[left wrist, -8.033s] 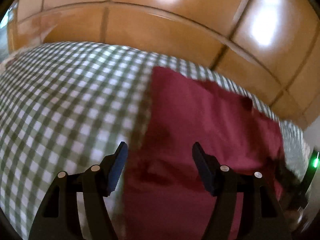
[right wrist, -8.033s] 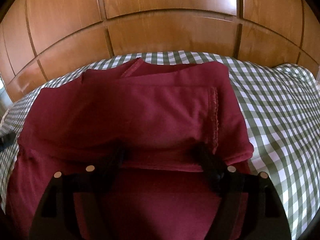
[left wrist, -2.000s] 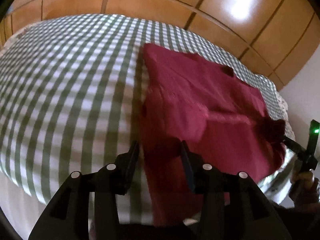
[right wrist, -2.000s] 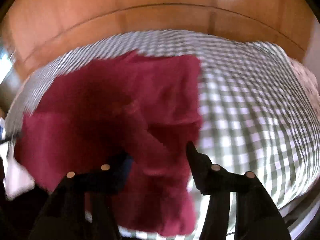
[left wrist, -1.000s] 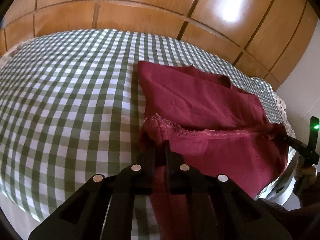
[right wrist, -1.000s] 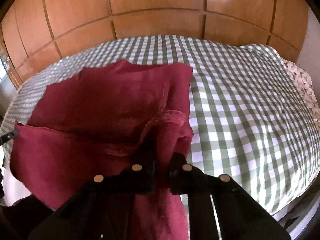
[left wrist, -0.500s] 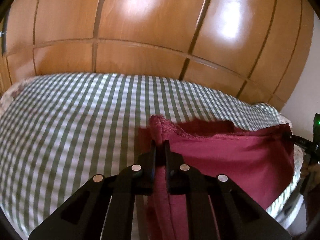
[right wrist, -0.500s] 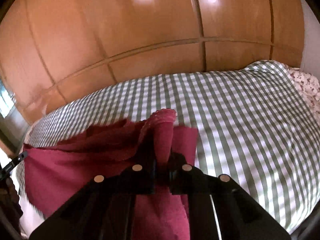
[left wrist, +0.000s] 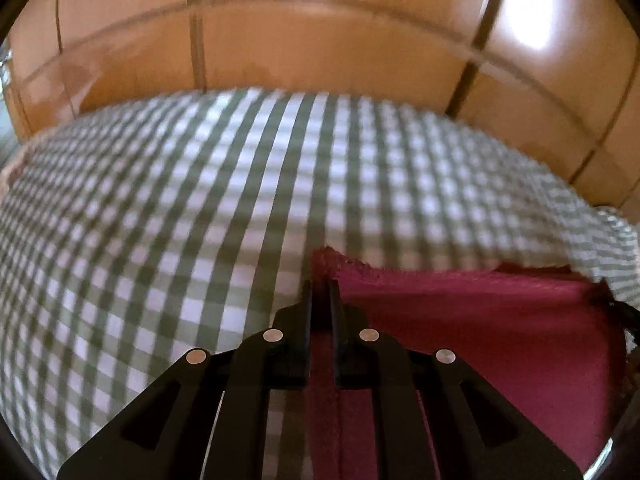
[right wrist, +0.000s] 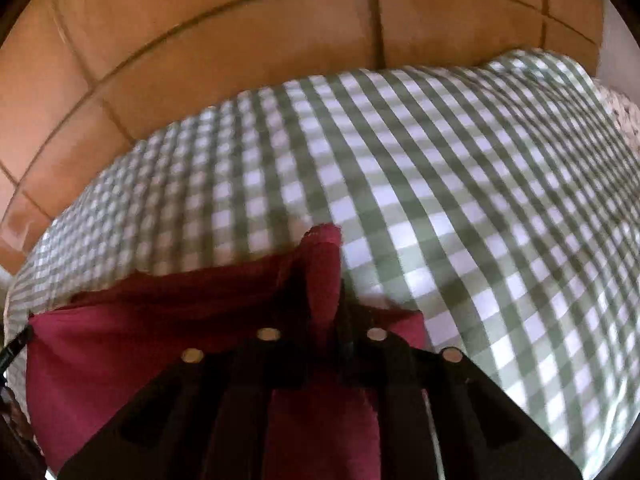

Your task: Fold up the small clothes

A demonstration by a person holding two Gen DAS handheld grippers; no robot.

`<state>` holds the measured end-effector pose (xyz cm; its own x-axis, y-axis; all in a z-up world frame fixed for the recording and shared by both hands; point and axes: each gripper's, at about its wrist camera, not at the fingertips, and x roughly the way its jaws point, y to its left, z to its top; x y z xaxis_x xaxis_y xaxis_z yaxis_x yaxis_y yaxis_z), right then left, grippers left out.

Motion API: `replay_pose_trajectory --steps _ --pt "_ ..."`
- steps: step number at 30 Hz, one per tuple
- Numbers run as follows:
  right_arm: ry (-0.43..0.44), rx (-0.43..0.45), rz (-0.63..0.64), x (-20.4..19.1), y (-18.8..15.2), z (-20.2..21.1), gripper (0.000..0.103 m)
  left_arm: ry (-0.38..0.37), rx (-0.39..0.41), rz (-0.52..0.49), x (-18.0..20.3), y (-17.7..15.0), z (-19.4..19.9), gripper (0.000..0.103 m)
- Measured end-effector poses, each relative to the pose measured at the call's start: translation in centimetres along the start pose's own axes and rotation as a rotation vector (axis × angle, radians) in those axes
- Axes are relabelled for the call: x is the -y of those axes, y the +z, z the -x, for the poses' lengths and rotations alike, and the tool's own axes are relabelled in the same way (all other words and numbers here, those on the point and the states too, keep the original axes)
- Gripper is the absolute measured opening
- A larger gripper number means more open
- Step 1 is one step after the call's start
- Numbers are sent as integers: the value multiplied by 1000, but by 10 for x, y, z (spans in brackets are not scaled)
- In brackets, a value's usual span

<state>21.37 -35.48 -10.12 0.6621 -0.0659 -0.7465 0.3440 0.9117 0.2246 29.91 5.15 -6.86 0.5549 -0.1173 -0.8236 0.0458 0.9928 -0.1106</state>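
The left gripper pinches the dark red cloth garment; the right gripper, jaws opening, has its corner between them over the green-checked bed.

Left claw clamped tight, angled downward — right claw also angled down, its jaws opening.

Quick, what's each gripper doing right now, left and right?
Left gripper: shut on the garment.
Right gripper: jaws opening, garment edge between them.
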Motion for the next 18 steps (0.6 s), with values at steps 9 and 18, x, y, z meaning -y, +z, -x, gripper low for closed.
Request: replay_pose_trajectory --steps 9,18 --pt "73 102 108 -19 -18 67 55 -9 133 7 5 -18 64 40" --pt "196 1 408 -123 -85 57 69 -86 112 -173 58 -82 78 40"
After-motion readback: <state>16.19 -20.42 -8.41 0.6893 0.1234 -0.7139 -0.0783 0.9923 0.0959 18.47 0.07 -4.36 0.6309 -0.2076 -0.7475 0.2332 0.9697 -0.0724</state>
